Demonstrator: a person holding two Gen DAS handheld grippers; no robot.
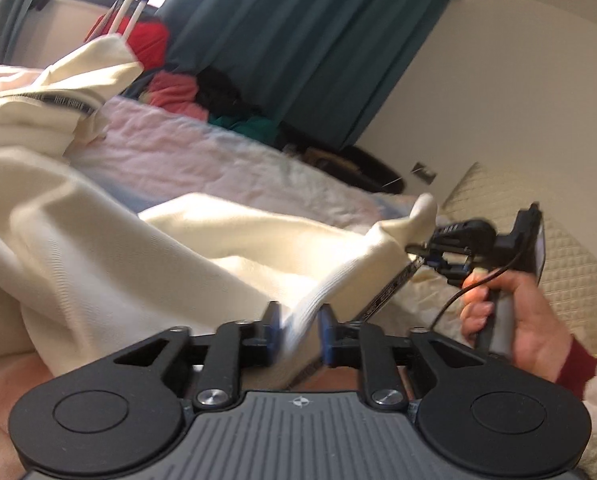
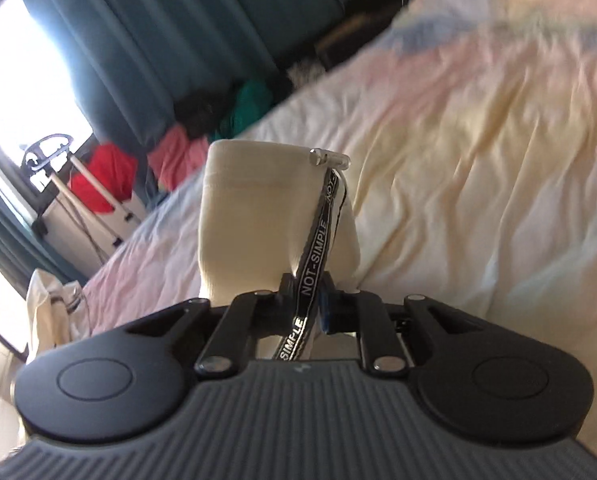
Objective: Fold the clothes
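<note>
One cream garment (image 1: 98, 240) lifted over my bed (image 1: 202, 164), both ends pinched. Left gripper (image 1: 298, 330) clamped on ribbed hem; right gripper (image 2: 307, 300) clamped on cream fabric plus black drawstring (image 2: 313, 264) (reads NOT-SIMPLE). Right hand (image 1: 518, 320) on its handle. Teal curtains (image 1: 318, 40) behind, clothes pile (image 2: 178, 152) beside.

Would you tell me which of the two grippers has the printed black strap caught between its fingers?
The right gripper: its jaws pinch the cream garment together with the lettered black strap. The left gripper clamps only ribbed cream fabric.
</note>
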